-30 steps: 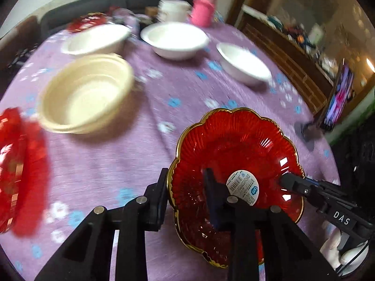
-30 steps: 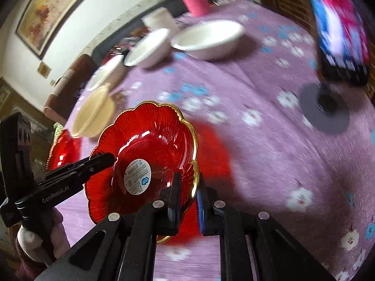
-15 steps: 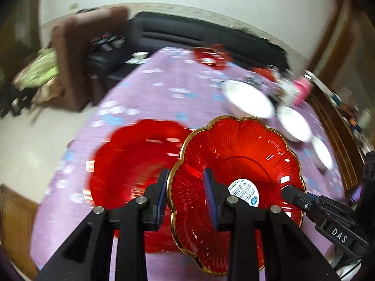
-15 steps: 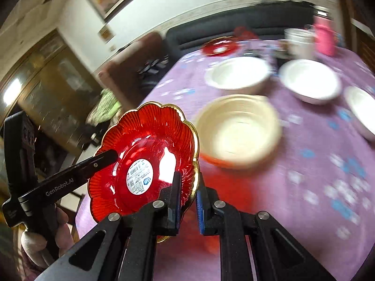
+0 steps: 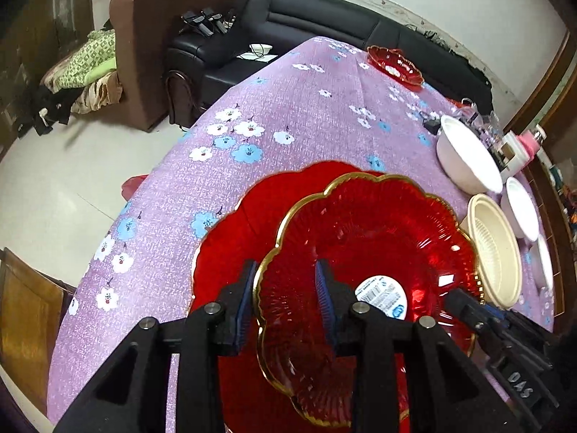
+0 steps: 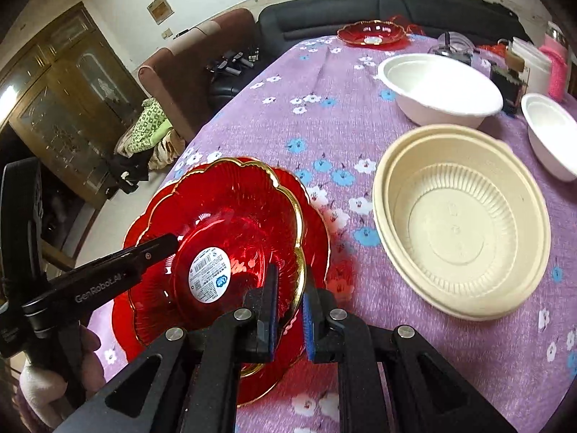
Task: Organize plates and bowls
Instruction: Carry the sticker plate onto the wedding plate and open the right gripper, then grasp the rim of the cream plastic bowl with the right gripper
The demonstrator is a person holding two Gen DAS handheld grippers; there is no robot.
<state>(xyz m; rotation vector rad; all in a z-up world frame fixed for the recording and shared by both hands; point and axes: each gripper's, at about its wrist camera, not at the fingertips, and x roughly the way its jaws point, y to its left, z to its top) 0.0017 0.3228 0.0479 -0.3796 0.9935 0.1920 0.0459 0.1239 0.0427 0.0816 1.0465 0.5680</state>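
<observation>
Three red glass plates [image 6: 230, 223] were in sight: two overlapping at the lower left of the right wrist view, the third [image 6: 371, 34] at the upper centre; two white bowls [image 6: 440, 88] stood at the upper right, with a third [image 5: 544, 263] at the right edge of the left wrist view; one cream ribbed bowl [image 6: 461, 223] sat at centre right; one pink container [image 6: 557, 65] showed at the far upper right.
</observation>
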